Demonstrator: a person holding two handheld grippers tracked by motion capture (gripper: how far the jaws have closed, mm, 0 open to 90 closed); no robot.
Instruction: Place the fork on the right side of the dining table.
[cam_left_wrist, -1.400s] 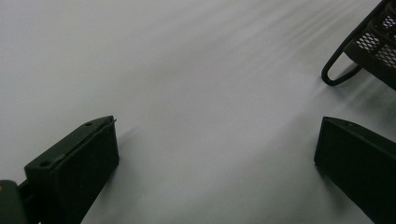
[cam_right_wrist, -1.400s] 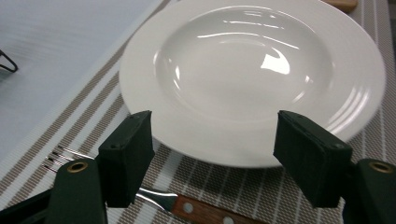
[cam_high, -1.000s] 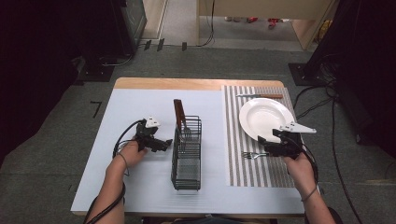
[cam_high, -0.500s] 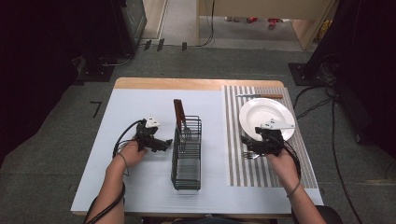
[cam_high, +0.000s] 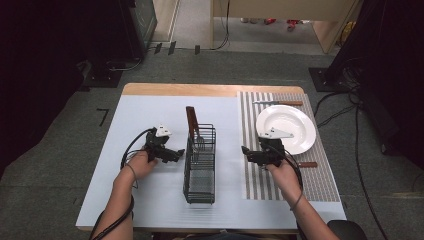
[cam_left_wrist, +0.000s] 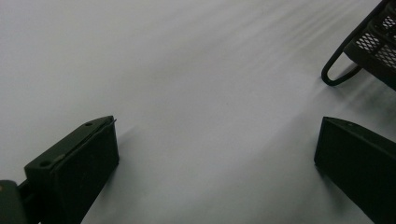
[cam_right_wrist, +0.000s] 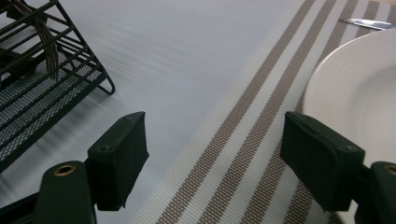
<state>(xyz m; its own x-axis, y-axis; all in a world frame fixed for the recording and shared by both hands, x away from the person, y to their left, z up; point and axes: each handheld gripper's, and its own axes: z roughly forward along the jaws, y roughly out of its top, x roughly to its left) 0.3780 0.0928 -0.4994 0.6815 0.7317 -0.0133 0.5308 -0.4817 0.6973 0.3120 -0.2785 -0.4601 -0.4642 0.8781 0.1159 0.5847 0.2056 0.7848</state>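
A black wire basket (cam_high: 200, 165) stands mid-table with a brown-handled utensil (cam_high: 191, 120) upright in its far end. My left gripper (cam_high: 179, 153) rests on the white mat just left of the basket, jaws wide open over bare mat (cam_left_wrist: 215, 158), the basket's corner (cam_left_wrist: 369, 46) ahead to the right. My right gripper (cam_high: 245, 150) hovers at the left edge of the striped placemat (cam_high: 285, 185), pointing toward the basket. Its jaws (cam_right_wrist: 215, 154) have just been opening and nothing is between them. The white plate (cam_high: 292, 125) lies behind that hand.
A knife (cam_high: 277, 103) lies on the placemat beyond the plate. Another brown-handled utensil (cam_high: 306, 164) lies on the placemat near my right wrist, partly hidden. In the right gripper view the basket (cam_right_wrist: 42, 70) is left and the plate (cam_right_wrist: 364, 93) right.
My right gripper has moved left, from beside the plate to the placemat's left edge nearer the basket. The left hand has stayed put.
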